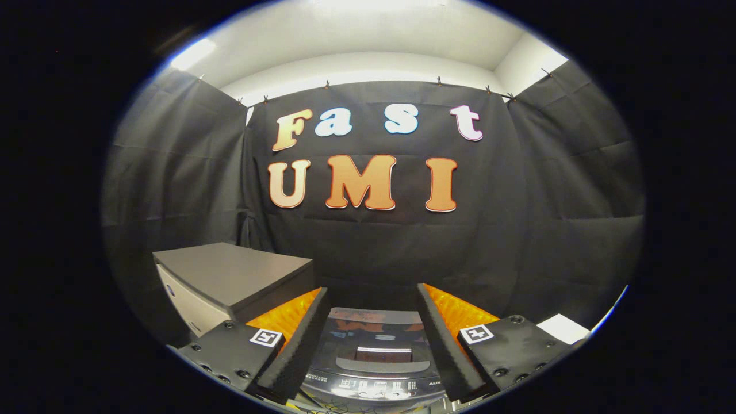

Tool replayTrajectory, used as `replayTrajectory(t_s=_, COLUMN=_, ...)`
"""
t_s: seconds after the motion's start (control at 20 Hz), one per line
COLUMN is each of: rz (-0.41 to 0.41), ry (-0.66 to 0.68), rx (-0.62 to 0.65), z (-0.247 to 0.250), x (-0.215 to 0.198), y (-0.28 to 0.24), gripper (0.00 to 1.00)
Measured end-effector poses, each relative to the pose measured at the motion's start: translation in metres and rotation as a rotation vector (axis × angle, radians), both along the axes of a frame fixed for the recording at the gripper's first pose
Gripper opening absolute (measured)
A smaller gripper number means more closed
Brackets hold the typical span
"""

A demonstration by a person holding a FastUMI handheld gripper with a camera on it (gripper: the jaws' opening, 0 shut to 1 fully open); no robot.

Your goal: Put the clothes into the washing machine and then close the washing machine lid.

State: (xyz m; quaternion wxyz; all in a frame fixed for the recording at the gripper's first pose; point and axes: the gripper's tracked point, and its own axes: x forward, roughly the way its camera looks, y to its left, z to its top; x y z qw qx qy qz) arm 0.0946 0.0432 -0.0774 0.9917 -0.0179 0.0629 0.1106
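Gripper (372, 345) status: I hold it with both fingers spread wide and nothing between them. It is raised above and just short of the washing machine (374, 368), looking down across its top.

Position of the task's thing: the washing machine sits directly below and between my fingers. Its lid (376, 339) lies flat and shut, a dark glossy panel with a handle recess near the front edge and a strip of controls on the side closest to me. No clothes are visible anywhere around it, and the shut lid hides the drum.

Step in hand: I judge that this scene fits two stages. Either the clothes are already inside and the lid has been shut over them, or the clothes lie somewhere out of sight and the lid has yet to be lifted. These pictures cannot settle which, so I name no next move.

Surroundings: a grey box (230, 279) stands to the left, beyond my left finger. A white sheet (566, 328) lies to the right, past my right finger.
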Motion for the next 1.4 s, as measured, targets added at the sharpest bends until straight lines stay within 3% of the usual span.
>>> replayTrajectory(t_s=0.5, rz=-0.04, ry=-0.082, rx=-0.021, z=0.04, x=-0.09, y=-0.008, gripper=0.97)
replayTrajectory(t_s=0.75, rz=-0.036, ry=-0.026, rx=0.04, z=0.031, x=-0.106, y=-0.003, gripper=0.97)
replayTrajectory(t_s=1.4, rz=-0.044, ry=-0.038, rx=0.022, z=0.03, x=-0.105, y=-0.004, gripper=0.97)
